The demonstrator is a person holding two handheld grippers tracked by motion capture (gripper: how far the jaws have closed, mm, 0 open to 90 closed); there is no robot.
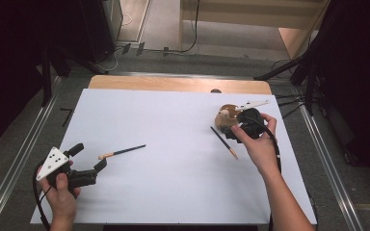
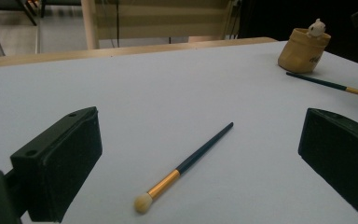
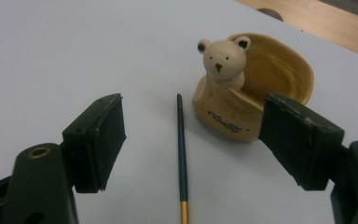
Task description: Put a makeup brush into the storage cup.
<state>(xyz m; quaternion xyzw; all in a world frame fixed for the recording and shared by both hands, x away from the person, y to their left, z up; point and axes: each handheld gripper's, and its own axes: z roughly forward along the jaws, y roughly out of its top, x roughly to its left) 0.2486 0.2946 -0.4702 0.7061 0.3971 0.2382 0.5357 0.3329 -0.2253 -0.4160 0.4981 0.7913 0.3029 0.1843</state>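
Observation:
A dark-handled brush [image 1: 123, 152] with a gold ferrule and pale tip lies on the white sheet [image 1: 173, 192] at the left. My left gripper [image 1: 90, 156] sits just short of its tip, jaws open, the brush [image 2: 191, 161] lying ahead between them untouched. At the right stands a tan wooden pot with a bear figure [image 1: 226, 114], and a second brush [image 1: 223, 142] lies just in front of it. My right gripper [image 1: 236, 126] hovers there, open. In the right gripper view the brush handle [image 3: 182, 154] runs between the jaws and the pot [image 3: 242, 102] stands by the right jaw.
The sheet covers a wooden table whose bare far edge [image 1: 173, 83] shows at the back. Metal rails [image 1: 24, 159] run along both sides, with dark stands and cables on the floor beyond. Between the two brushes lies broad bare sheet.

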